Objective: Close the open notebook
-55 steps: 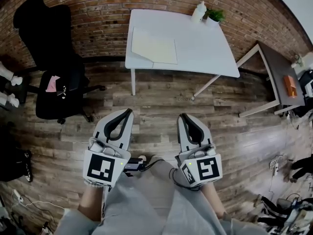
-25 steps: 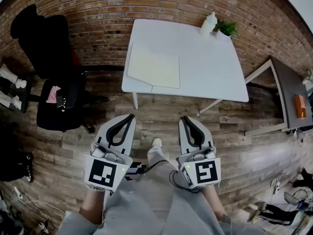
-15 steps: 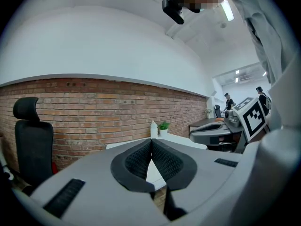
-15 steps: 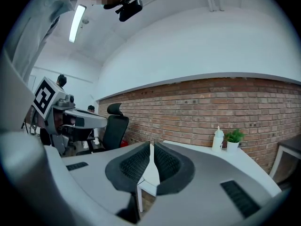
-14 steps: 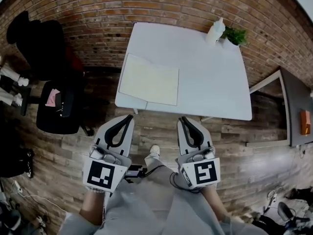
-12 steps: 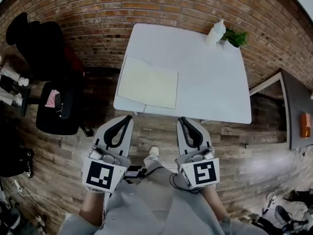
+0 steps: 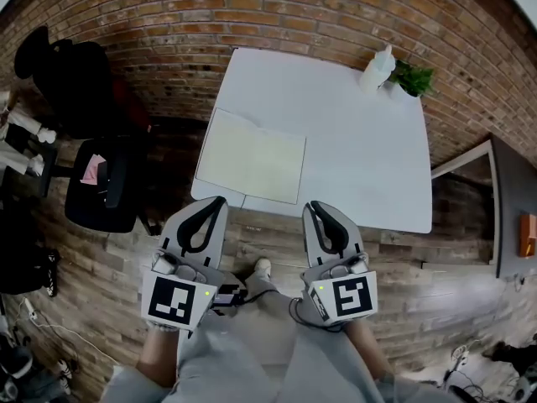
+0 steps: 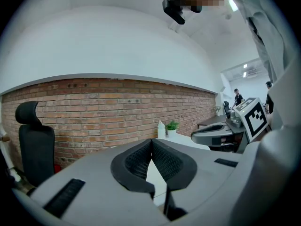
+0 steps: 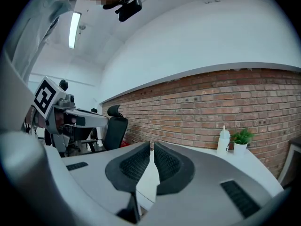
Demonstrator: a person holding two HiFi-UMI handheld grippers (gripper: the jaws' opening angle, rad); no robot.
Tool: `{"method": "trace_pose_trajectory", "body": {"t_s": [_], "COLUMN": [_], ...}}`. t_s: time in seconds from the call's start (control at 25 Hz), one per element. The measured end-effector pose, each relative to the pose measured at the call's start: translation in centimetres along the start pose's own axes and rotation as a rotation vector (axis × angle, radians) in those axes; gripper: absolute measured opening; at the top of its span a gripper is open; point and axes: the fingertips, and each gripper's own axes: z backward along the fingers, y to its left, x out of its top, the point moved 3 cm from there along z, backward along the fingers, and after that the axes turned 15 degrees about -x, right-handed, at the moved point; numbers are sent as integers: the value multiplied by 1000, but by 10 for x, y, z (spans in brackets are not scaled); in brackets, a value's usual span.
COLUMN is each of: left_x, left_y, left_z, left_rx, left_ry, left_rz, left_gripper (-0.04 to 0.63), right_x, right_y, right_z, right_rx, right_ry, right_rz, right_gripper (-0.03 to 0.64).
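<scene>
The open notebook [image 7: 252,166] lies flat with pale blank pages on the left front part of the white table [image 7: 361,141]. In the head view my left gripper [image 7: 220,201] is held just short of the table's near edge, below the notebook's front edge. My right gripper [image 7: 312,206] hangs level with it, to the right of the notebook. Both are shut with nothing between their fingers. In the left gripper view the left gripper [image 8: 151,140] points at the table and brick wall. The right gripper [image 9: 151,144] does the same in its own view.
A white bottle [image 7: 377,67] and a small potted plant [image 7: 413,80] stand at the table's far right corner. A black office chair [image 7: 92,141] is left of the table, and a grey table [image 7: 512,208] stands at the right. The brick wall runs behind.
The table and notebook have drawn closer and lower in the head view. Both grippers now reach the table's near edge. Their jaws stay shut.
</scene>
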Motion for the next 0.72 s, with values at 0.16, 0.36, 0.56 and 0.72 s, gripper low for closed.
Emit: {"method": "trace_pose_trajectory", "body": {"t_s": [0.16, 0.36, 0.56, 0.72], "left_x": [5, 14, 21, 19], "left_y": [5, 19, 36, 55], "left_z": [-4, -9, -13, -11], "left_rx": [-3, -17, -33, -29], "left_ry": [-11, -28, -44, -33], "left_rz": [-11, -30, -29, -43], "left_gripper": [18, 18, 18, 18], "right_x": [2, 12, 21, 23], "right_y": [1, 1, 0, 6], "right_z": [-5, -13, -27, -38], "right_rx": [1, -24, -56, -63], "right_ry": [-5, -25, -34, -33], "right_rz": [3, 5, 6, 10], "right_gripper": [55, 55, 55, 55]}}
